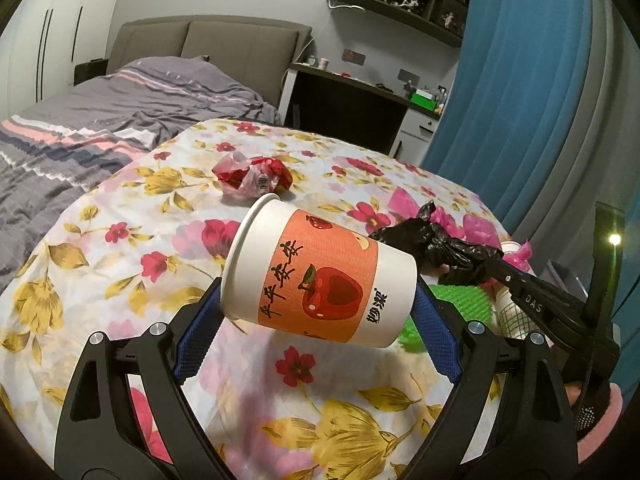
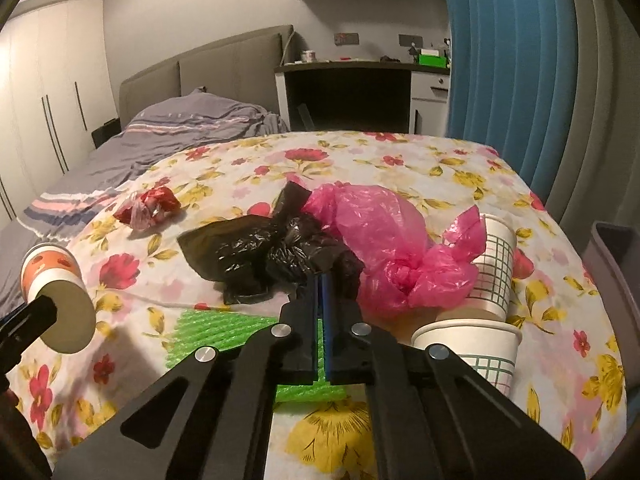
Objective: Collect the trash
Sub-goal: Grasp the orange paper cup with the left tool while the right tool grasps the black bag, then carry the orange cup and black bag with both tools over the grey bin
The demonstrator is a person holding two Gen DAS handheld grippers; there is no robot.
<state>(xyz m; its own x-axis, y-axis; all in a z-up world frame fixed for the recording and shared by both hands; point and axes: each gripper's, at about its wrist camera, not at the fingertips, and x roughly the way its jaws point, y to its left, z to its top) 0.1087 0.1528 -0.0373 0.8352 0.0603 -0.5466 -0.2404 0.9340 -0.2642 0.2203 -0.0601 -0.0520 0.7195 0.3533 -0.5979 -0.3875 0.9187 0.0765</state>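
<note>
My left gripper (image 1: 320, 304) is shut on a white paper cup (image 1: 320, 276) with an orange apple band, held sideways above the floral tablecloth (image 1: 100, 264), blue pads on its rim and base. The same cup (image 2: 52, 280) shows at the far left of the right wrist view. My right gripper (image 2: 322, 280) is shut, its tips pinching the near edge of a crumpled black plastic bag (image 2: 256, 248). In the left wrist view that bag (image 1: 432, 240) stretches from the right gripper (image 1: 494, 266). A pink plastic bag (image 2: 384, 232) lies against the black one.
A red crumpled wrapper (image 2: 150, 206) lies at the far left of the table. A green bubble sheet (image 2: 224, 332) is under my right gripper. Two grid-patterned paper cups (image 2: 496, 264) (image 2: 476, 344) lie at the right. A grey container (image 2: 612, 256) stands past the right edge; a bed and a desk lie beyond.
</note>
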